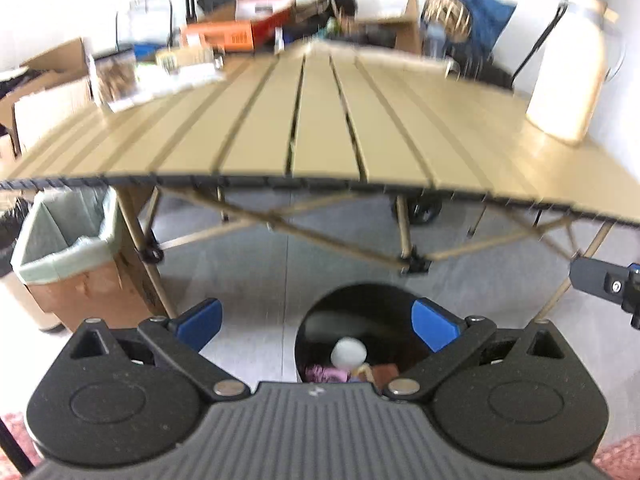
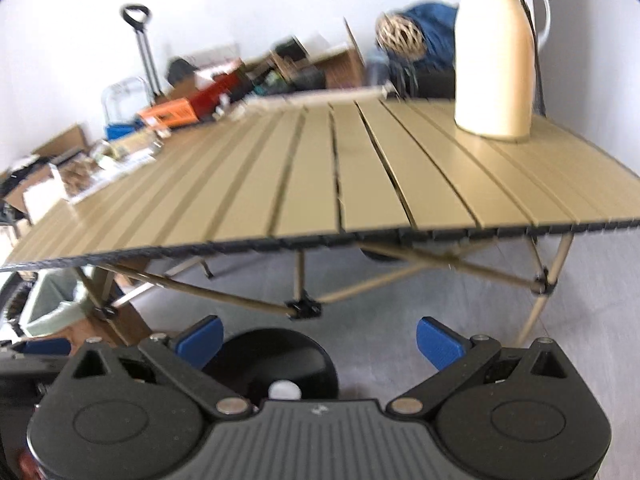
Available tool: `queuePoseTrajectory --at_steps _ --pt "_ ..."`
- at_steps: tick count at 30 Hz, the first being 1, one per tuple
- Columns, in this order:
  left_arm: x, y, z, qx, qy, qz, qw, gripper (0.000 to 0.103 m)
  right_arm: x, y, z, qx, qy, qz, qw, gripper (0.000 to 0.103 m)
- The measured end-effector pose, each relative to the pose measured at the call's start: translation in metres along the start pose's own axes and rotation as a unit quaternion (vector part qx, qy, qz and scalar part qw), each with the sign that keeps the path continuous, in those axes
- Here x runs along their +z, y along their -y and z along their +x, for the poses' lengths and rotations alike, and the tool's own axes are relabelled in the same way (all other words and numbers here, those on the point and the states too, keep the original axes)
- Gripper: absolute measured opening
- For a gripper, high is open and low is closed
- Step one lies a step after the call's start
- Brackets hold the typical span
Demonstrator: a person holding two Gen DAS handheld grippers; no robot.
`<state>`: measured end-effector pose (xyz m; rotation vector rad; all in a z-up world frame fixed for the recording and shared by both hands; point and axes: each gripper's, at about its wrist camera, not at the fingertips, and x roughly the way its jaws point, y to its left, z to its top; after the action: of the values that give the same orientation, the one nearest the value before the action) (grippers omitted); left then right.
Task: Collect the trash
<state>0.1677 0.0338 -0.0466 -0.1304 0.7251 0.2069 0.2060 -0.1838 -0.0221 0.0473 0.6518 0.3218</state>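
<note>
A round black bin stands on the floor in front of the slatted table. Inside it lie a white crumpled ball, pink scraps and brown bits. My left gripper hangs open just above and before the bin, nothing between its blue pads. In the right wrist view the same bin sits low left with the white ball showing. My right gripper is open too and holds nothing. The right gripper's finger shows at the left view's right edge.
A cream thermos jug stands on the table's right end. Packets and a box lie on its far left. A cardboard box lined with a pale green bag stands on the floor at left. Clutter lines the back wall.
</note>
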Motion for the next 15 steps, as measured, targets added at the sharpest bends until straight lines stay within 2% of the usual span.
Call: queuePoseTrajectory --at_steps 8,11,15 --pt "-0.019 -0.017 -0.076 -0.023 0.08 0.033 0.996 0.103 -0.019 -0.019 -0.078 0.053 0.062 -0.016 0.997 0.103" --pt "-0.032 -0.021 -0.097 -0.028 0.091 0.048 0.9943 0.103 -0.03 -0.024 -0.098 0.067 0.066 -0.005 0.996 0.103" --pt "-0.051 -0.028 -0.116 -0.041 0.088 0.06 0.9934 0.103 -0.043 -0.027 -0.114 0.063 0.049 0.01 0.997 0.103"
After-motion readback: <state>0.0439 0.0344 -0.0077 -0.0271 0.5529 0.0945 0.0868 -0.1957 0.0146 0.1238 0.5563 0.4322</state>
